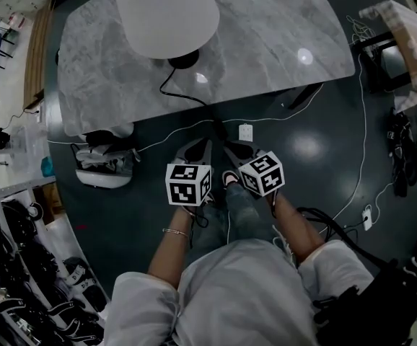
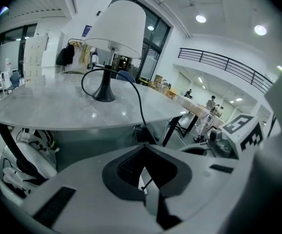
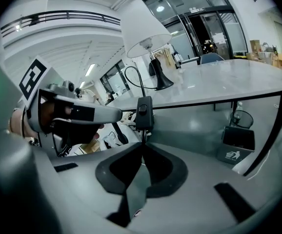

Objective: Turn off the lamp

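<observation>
The lamp (image 1: 167,13) with a white shade stands on the grey marble table (image 1: 281,42); I cannot tell whether its bulb is lit. Its black cord (image 1: 176,92) runs off the near table edge and carries a black inline switch (image 3: 144,112). My right gripper (image 3: 142,143) is shut on the cord just below that switch. Beside it in the head view, my left gripper (image 1: 207,144) points at the same spot. Its jaws are shut, and its tip (image 3: 117,114) sits against the switch's left side. In the left gripper view the left gripper (image 2: 143,146) has the switch (image 2: 143,133) just beyond its tips.
White equipment (image 1: 104,166) lies under the table's left end. Dark gear lines a rack (image 1: 21,280) at lower left. Cables and a white socket block (image 1: 246,131) lie on the dark floor. A small table (image 1: 403,20) stands at far right, a bin (image 3: 237,140) under the marble table.
</observation>
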Tool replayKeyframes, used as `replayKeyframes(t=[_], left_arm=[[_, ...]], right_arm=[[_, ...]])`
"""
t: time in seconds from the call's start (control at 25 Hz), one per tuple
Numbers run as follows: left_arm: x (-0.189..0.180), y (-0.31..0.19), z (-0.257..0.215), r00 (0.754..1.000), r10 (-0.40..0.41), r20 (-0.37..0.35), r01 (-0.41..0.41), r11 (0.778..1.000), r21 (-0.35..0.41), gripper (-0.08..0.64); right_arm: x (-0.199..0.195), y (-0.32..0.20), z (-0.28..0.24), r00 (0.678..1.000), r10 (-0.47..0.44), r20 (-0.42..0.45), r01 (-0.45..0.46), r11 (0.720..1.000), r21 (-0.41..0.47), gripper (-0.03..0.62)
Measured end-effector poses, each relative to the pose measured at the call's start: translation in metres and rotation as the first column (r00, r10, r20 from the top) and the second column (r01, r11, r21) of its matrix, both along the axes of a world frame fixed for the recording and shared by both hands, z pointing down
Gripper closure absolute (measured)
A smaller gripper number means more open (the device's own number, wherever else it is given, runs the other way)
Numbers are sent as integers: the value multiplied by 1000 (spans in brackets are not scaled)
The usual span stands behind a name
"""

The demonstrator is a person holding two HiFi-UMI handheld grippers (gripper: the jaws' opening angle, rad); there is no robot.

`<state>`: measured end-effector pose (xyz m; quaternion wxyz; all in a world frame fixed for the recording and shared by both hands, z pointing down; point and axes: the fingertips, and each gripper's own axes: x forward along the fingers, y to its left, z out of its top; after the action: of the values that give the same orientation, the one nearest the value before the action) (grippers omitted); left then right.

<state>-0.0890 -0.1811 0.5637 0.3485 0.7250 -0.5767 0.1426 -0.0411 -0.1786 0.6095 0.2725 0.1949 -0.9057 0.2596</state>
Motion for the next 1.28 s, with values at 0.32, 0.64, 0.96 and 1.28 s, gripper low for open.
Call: replayKeyframes(t=[0.32,0.64,0.96,1.28], left_arm=[[-3,31,46,997,-69,-38,66,995,-74,552],[-15,52,86,987,-129,-97,120,988,-93,552],[-9,76,113,981,-139,-138,126,987,-101,552],[-38,92,132,974,-192,-121,177,977,-119,552]], right_arm=[[-12,5,50,997,74,-28,-76,993,-86,577],[-34,-4,113,992,115,-44,-120,982,-144,577],[-56,-20,182,982,170,-83,-183,967,-177,577],[-66,-28,210,977,174,-120,-193,966,-171,575]])
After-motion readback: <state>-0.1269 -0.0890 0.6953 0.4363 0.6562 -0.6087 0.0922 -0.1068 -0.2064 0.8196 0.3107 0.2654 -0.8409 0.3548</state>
